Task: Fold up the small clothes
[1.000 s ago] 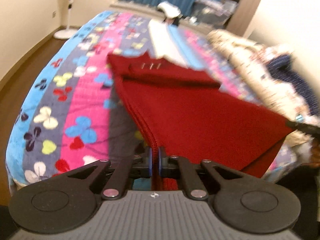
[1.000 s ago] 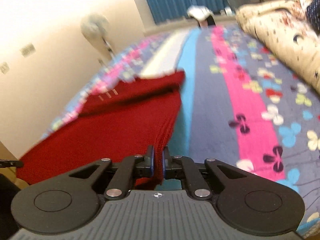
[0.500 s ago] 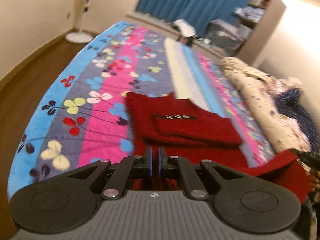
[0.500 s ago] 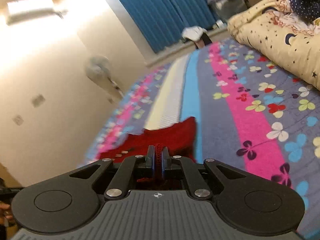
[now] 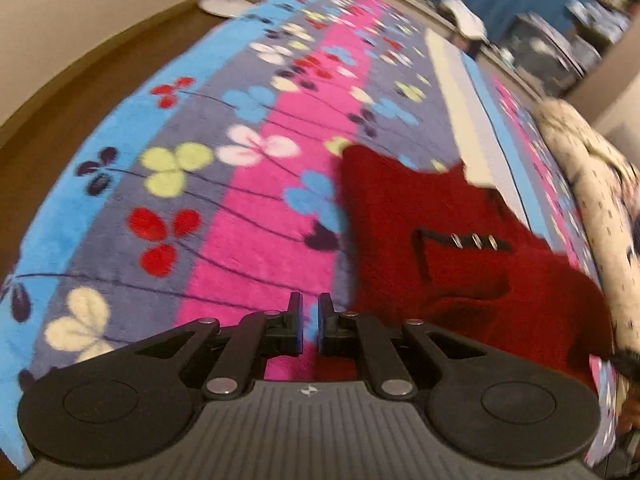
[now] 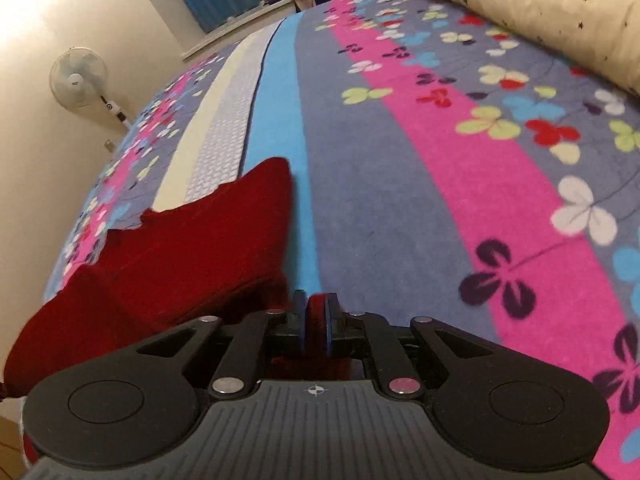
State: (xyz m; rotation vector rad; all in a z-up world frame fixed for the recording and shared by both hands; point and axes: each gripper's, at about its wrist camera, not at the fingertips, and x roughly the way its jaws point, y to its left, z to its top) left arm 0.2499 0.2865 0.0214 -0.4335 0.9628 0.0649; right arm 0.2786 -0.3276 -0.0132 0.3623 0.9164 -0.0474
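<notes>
Both angled down over the floral blanket (image 5: 248, 216). Left gripper (image 5: 308, 320) slightly parted, nothing between; right gripper (image 6: 316, 322) opening around a fold of red knit garment (image 6: 192, 256). Folded, lying flat.

One red garment (image 5: 460, 256) – two grippers (image 5: 309, 322)

You won't find any readable text, brand or number in either view. The only mark is a small cross-in-circle sign on each gripper's grey ribbed housing (image 5: 309, 391) (image 6: 315, 391), carrying no letters.
</notes>
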